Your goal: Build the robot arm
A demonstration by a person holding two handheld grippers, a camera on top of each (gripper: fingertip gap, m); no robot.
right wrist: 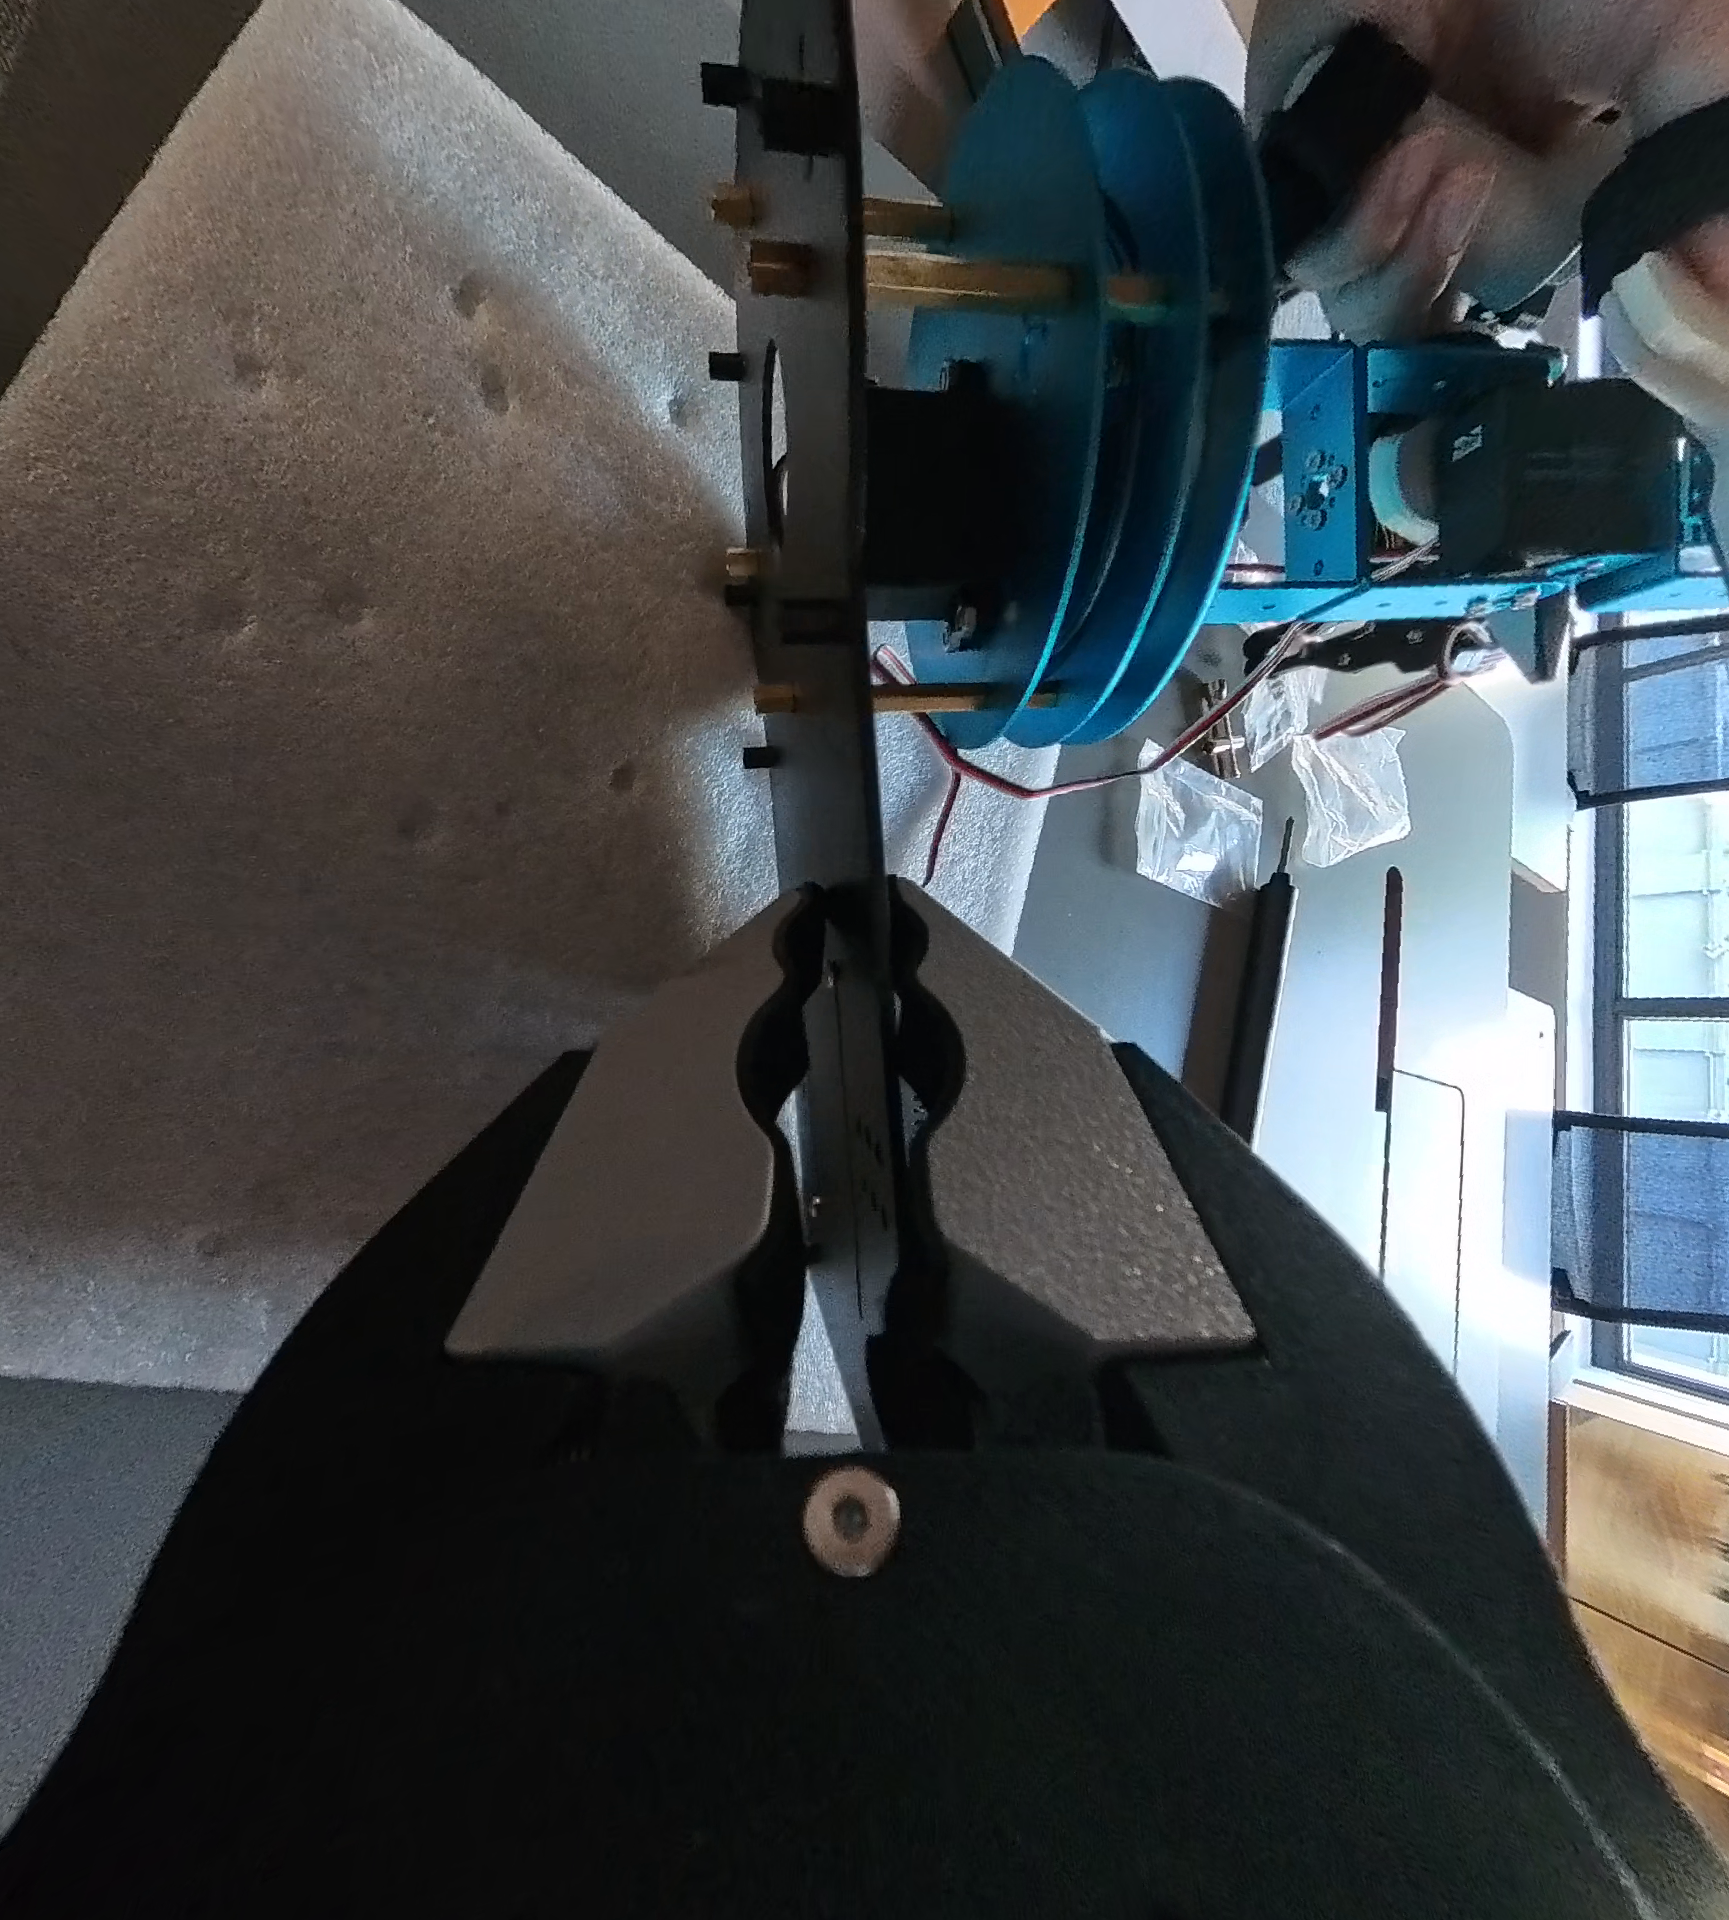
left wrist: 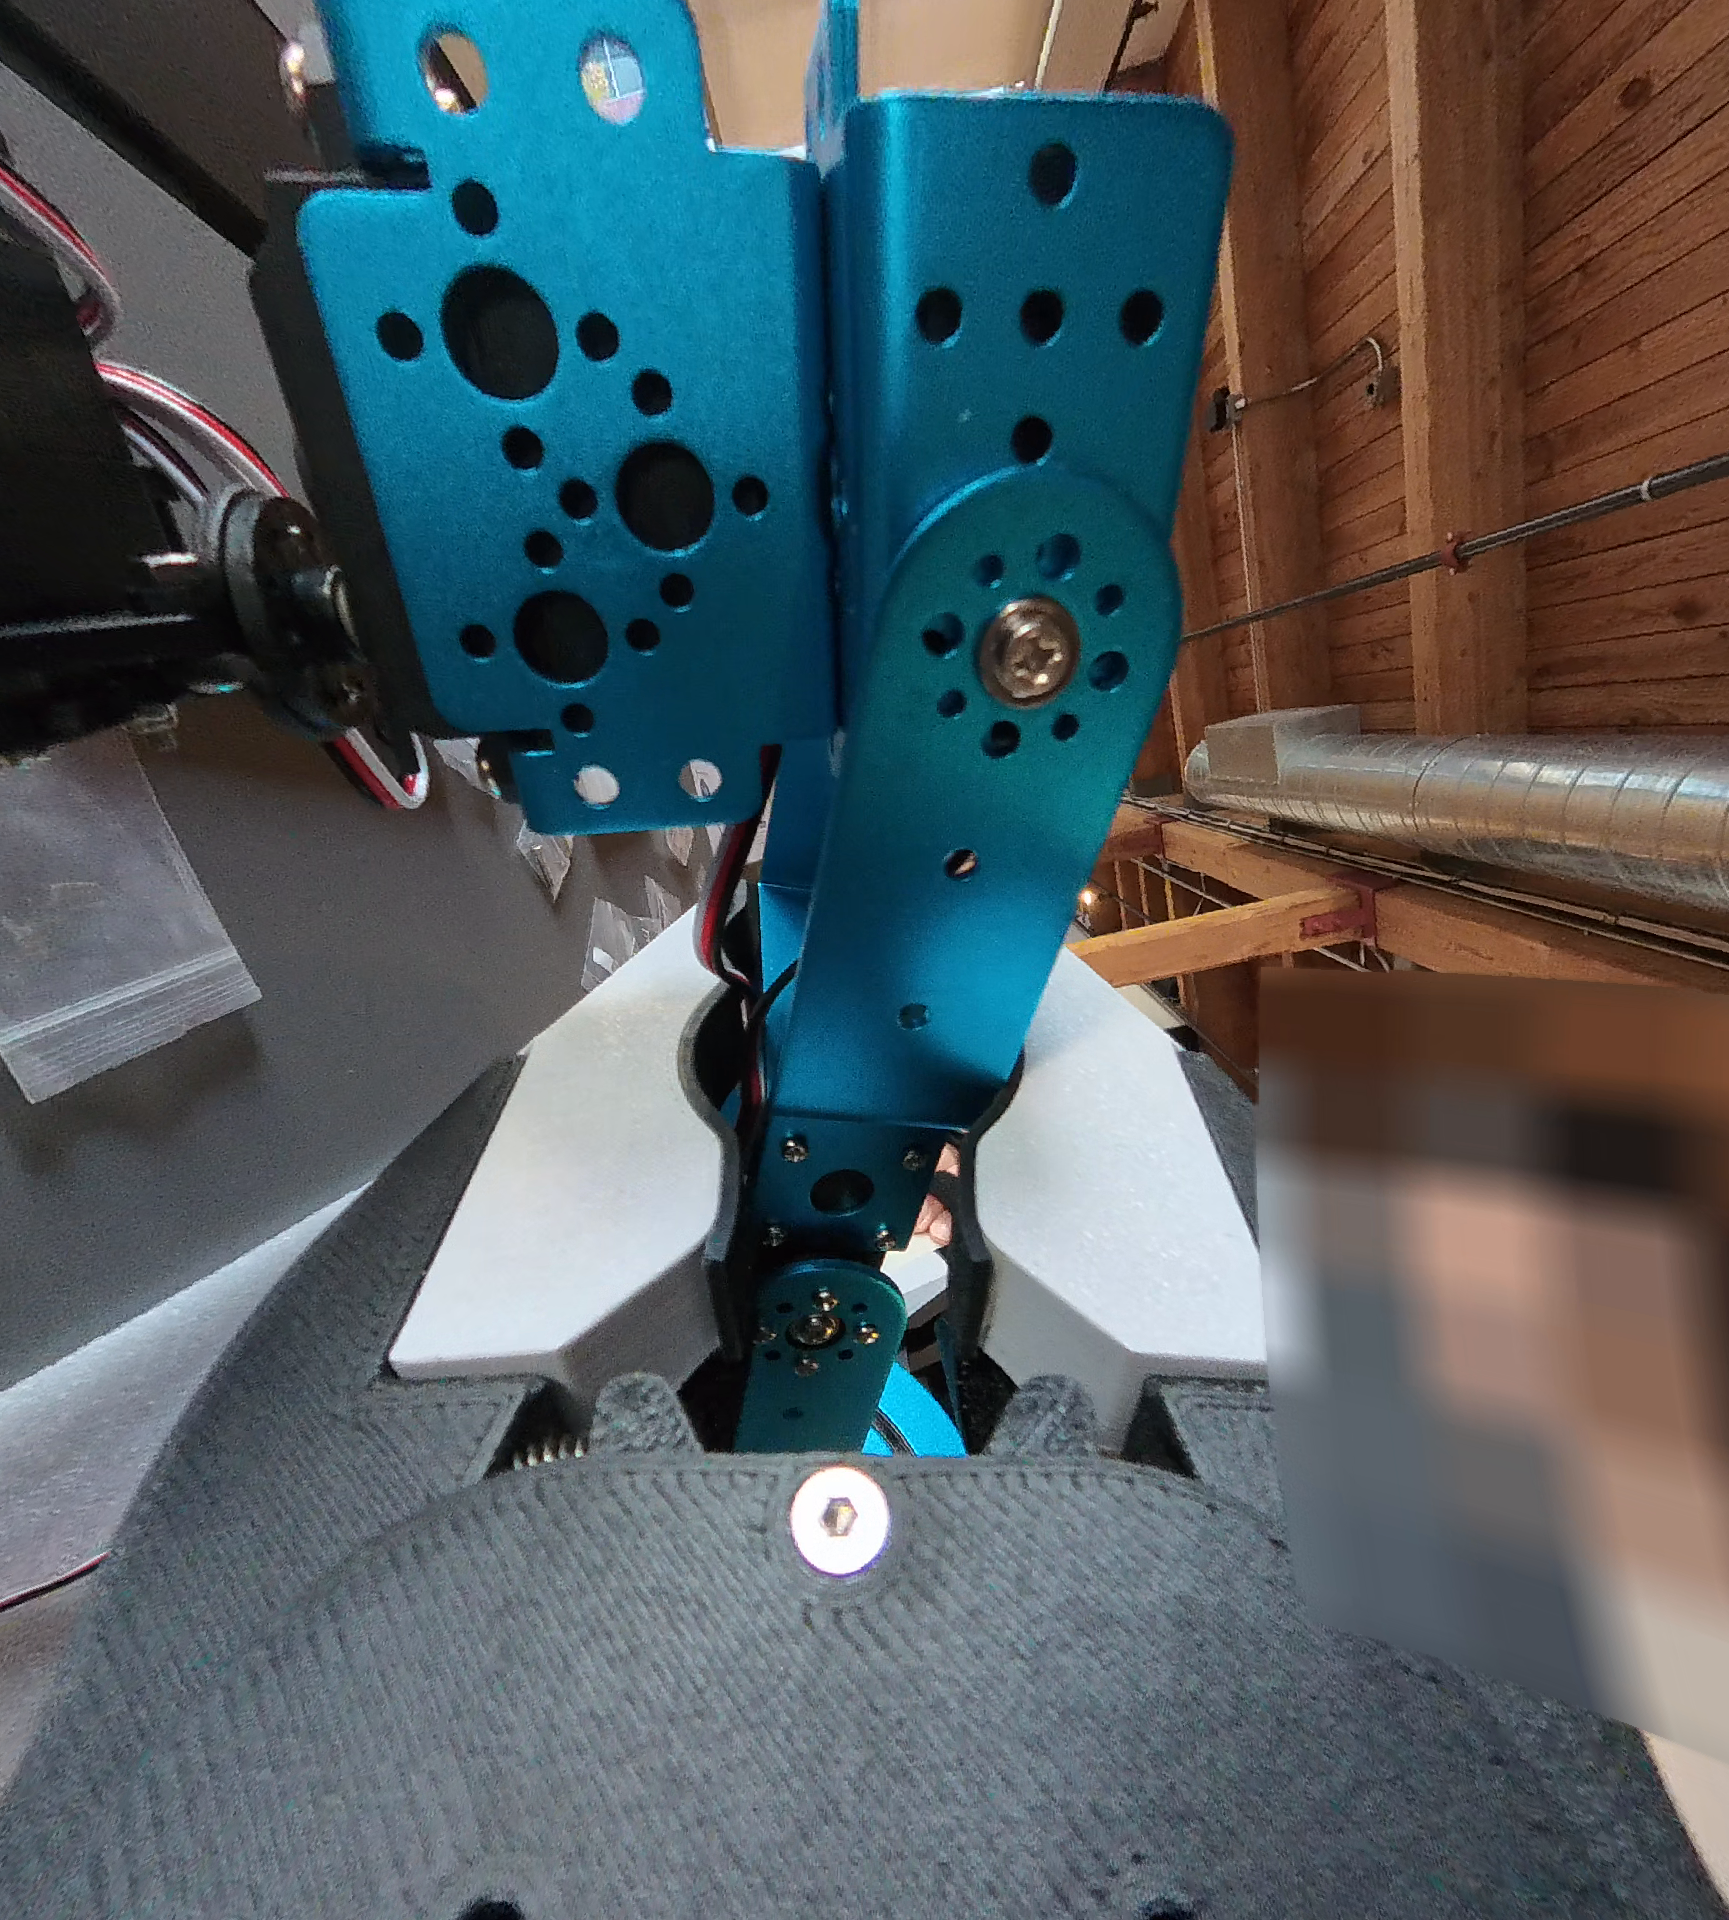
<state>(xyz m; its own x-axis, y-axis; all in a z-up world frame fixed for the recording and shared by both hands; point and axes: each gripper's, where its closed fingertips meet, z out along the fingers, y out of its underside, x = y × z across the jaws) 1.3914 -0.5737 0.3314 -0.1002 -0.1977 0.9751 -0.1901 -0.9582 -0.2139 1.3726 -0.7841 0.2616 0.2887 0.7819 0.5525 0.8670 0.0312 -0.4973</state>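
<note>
A small blue metal robot arm [left wrist: 985, 540] with perforated brackets fills the left wrist view. My left gripper [left wrist: 839, 1195] is shut on the arm's lower servo bracket [left wrist: 844, 1190], with one grey finger [left wrist: 569, 1195] on each side. In the right wrist view, my right gripper [right wrist: 855, 914] is shut on the edge of the arm's thin black base plate [right wrist: 839, 520], seen edge-on. Blue round discs [right wrist: 1099, 416] sit on brass standoffs beside the plate. A person's hands [right wrist: 1442, 197] and the other gripper's pale fingers [right wrist: 1712, 395] hold the blue arm section [right wrist: 1411, 499] at the top right.
A white foam sheet [right wrist: 320, 520] lies under the base plate. Clear plastic bags [right wrist: 1192, 831] [left wrist: 81, 935], red-black-white servo wires [right wrist: 953, 790] and two thin screwdrivers [right wrist: 1255, 997] lie on the grey table [right wrist: 1462, 935]. A black servo claw [left wrist: 29, 540] is at left. A metal duct [left wrist: 1514, 821] runs overhead. The tips of one gripper are about 20 cm away from the tips of the other.
</note>
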